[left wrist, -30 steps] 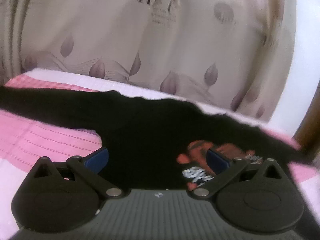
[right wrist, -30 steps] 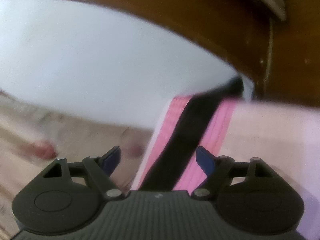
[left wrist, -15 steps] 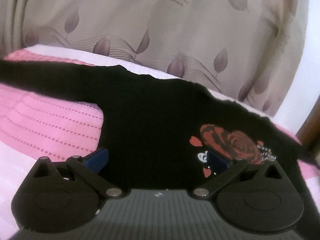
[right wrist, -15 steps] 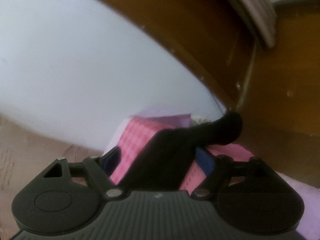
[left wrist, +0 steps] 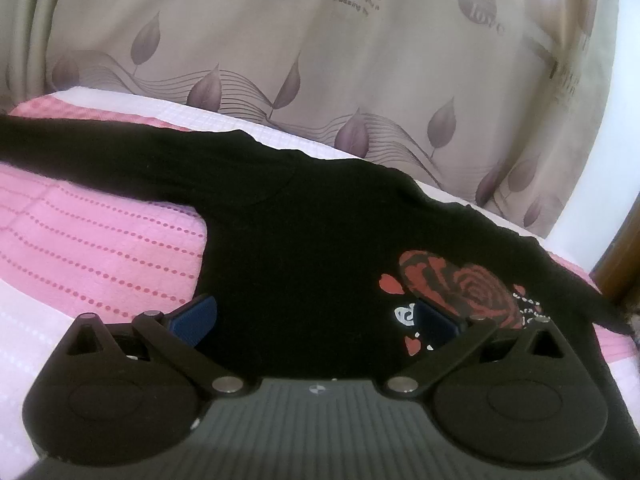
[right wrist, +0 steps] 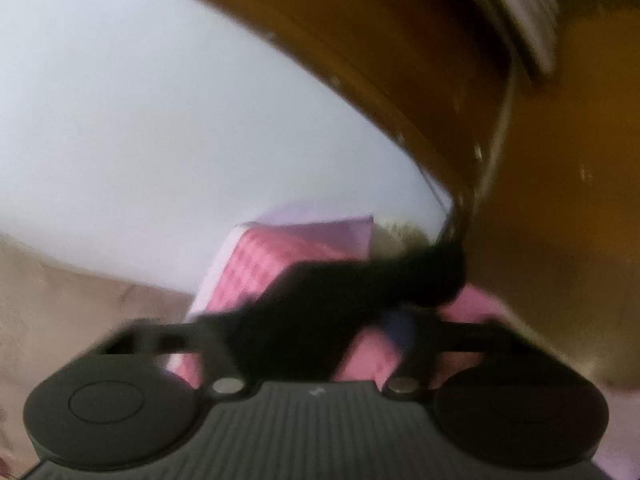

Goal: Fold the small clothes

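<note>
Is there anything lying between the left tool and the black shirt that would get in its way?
Nothing visible does. The left tool sits with its jaws open right over the hem of the black shirt, which lies flat on the pink bedcover. Only bare black fabric shows between the fingers.

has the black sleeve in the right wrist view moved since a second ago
Yes. The black sleeve now bunches low, its cuff at the wooden bed frame. The right gripper is closing around it.
</note>
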{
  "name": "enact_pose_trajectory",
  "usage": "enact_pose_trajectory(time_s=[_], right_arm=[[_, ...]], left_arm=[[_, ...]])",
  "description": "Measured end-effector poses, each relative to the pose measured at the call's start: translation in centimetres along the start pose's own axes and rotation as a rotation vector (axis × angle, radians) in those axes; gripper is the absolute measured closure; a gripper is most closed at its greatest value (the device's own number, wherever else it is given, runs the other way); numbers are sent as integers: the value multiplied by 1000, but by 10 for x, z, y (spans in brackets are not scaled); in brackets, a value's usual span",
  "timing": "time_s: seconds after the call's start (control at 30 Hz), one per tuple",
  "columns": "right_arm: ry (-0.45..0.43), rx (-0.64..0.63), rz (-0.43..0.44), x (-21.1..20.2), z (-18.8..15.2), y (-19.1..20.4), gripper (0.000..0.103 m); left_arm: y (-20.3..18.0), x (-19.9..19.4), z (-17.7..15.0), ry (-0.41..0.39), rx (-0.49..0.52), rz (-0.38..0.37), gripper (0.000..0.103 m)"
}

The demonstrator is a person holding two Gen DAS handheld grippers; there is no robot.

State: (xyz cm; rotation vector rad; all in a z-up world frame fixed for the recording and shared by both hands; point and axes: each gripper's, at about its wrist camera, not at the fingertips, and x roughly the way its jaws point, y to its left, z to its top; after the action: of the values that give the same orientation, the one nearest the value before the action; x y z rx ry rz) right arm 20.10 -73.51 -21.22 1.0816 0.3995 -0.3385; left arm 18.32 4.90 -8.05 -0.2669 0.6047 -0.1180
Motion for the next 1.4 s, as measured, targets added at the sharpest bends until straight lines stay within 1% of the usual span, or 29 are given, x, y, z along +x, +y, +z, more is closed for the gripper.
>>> enact_pose_trajectory(time_s=[0.03, 0.07, 0.1, 0.17, 0.23, 0.33, 0.43, 0.53, 0.6, 0.67, 0.73, 0.83, 0.9, 0.97, 1.03, 1.13, 1.27, 1.4], right_arm=[[-17, 7, -9, 1, 0, 0, 84], [-34, 36, 6, 0, 1, -2, 93], [-63, 43, 23, -3, 3, -1, 94], [-129, 17, 66, -16, 1, 9, 94], [-161, 30, 147, -27, -2, 21, 94], [-157, 4, 225, -40, -7, 54, 94], [-135, -27, 331, -48, -22, 103, 94], [-95, -43, 433, -46, -51, 151, 94], [-68, -50, 510, -47, -78, 185, 94], [-29, -23, 599, -41, -110, 215, 94], [29, 7, 672, -31, -144, 244, 94], [132, 17, 743, -13, -202, 282, 94], [210, 47, 772, -3, -243, 297, 94], [286, 57, 791, 12, -288, 311, 94], [362, 45, 782, 22, -333, 320, 94], [449, -7, 741, 36, -385, 328, 94], [513, -71, 685, 48, -428, 328, 94], [549, -129, 670, 46, -450, 331, 94]], left_arm=[[0, 0, 0, 1, 3, 1, 0], [0, 0, 0, 2, 6, 2, 0], [0, 0, 0, 2, 6, 3, 0], [1, -1, 0, 0, 1, 0, 0], [2, -1, 0, -4, -10, -7, 0], [5, -2, 0, -14, -36, -20, 0], [10, -4, 0, -29, -72, -39, 0], [18, -7, -1, -50, -126, -60, 0], [21, -8, 0, -63, -157, -68, 0], [24, -9, 0, -72, -177, -72, 0], [25, -10, -1, -84, -187, -69, 0], [28, -11, -1, -98, -211, -61, 0], [35, -9, -1, -89, -257, -42, 0], [44, -9, -1, -96, -310, -63, 0], [49, -11, -2, -111, -343, -62, 0], [49, -10, -1, -111, -340, -60, 0], [49, -10, -1, -111, -342, -61, 0], [54, -11, -3, -117, -360, -67, 0]])
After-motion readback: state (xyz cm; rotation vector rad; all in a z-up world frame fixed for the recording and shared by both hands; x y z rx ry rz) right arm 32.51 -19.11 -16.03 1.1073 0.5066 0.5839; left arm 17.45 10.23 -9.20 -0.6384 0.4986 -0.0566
